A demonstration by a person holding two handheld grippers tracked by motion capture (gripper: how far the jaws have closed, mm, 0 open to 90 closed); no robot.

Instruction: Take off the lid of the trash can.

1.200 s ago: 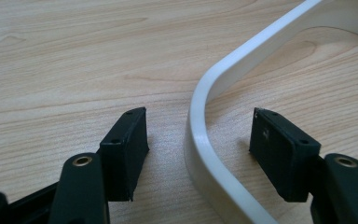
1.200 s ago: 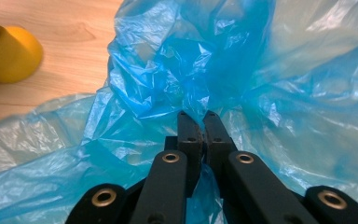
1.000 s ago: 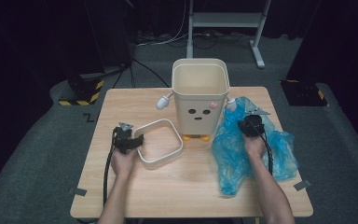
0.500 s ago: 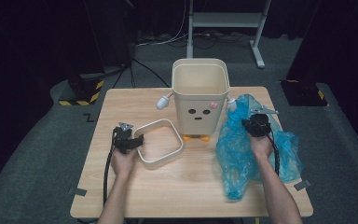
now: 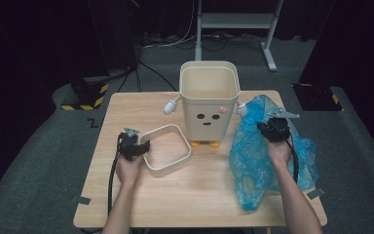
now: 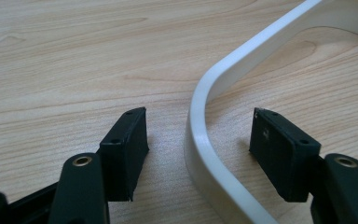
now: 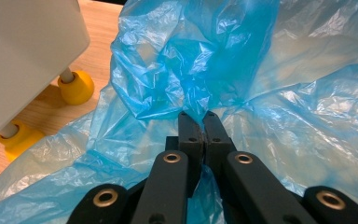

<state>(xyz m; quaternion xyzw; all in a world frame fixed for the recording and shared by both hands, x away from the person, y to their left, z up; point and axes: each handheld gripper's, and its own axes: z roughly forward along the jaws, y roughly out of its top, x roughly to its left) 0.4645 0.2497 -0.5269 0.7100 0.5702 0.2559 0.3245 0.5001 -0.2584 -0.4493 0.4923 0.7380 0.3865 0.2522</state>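
Note:
A cream bin [image 5: 208, 97] with a face, small arms and yellow feet stands at the back middle of the wooden table [image 5: 199, 195]. A white square ring frame [image 5: 160, 128] lies to its left. My left gripper [image 5: 143, 146] is open, its jaws on either side of the frame's rim [image 6: 242, 60], with a gap on both sides [image 6: 198, 135]. A crumpled blue plastic bag [image 5: 253, 165] lies right of the bin. My right gripper [image 5: 267, 126] is shut on a pinched fold of the bag [image 7: 200, 60], its fingertips [image 7: 203, 116] pressed together and holding it raised.
The bin's wall [image 7: 28, 56] and yellow feet [image 7: 77, 86] sit close to the left in the right gripper view. Beyond the table are a dark floor, a metal stand [image 5: 233, 24] and yellow-black striped blocks [image 5: 85, 100].
My right gripper has risen and shifted slightly right, pulling the blue bag up taller. The left gripper and the ring frame have stayed put.

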